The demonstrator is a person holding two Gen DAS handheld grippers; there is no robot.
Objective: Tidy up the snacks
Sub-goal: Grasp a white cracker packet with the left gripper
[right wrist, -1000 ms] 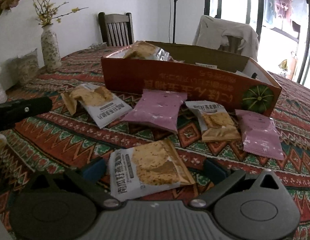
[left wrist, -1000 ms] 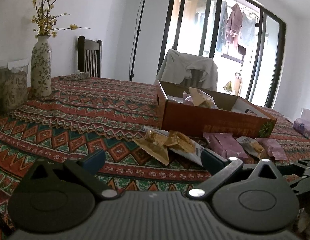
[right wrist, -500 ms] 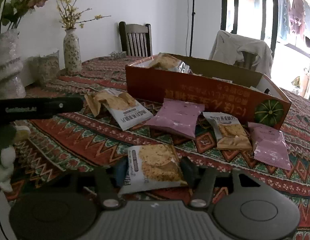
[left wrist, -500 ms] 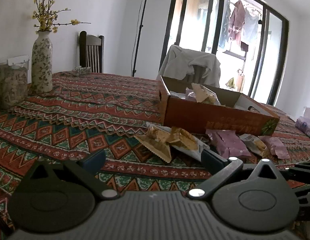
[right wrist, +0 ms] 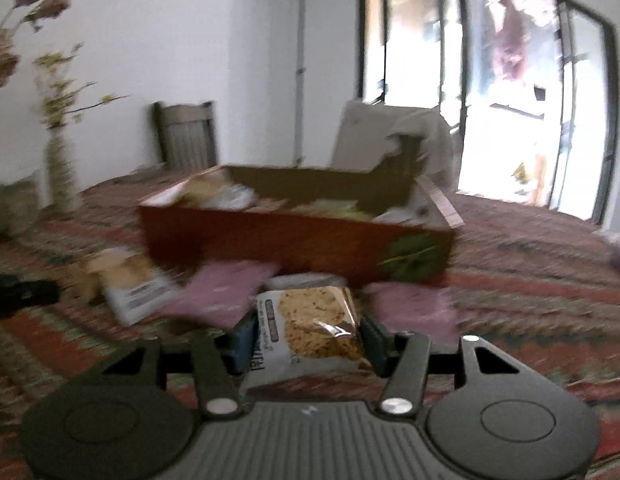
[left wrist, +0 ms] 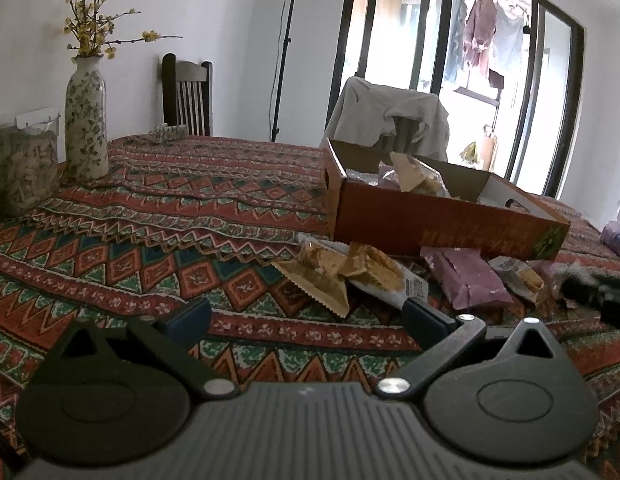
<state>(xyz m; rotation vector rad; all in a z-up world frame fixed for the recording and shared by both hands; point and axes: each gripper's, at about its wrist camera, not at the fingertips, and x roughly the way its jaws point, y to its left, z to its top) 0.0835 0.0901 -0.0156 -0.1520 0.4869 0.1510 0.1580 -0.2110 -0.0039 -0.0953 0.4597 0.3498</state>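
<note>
Right wrist, cracker packet (right wrist: pixel 310 328) clamped between fingers (right wrist: pixel 245 338)

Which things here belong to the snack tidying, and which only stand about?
Job: cookie packet gripped in the right tongs; box; pink packets; open left tongs.
Standing about: vase; jar; chairs.

The whole right wrist view is smeared by motion: the printing on the long orange cardboard box (right wrist: pixel 297 240) cannot be read, and the pale packets inside it merge together. Left of that box, a dark object (right wrist: pixel 17 294) is cut off by the frame edge. The box's front wall hides its floor.
</note>
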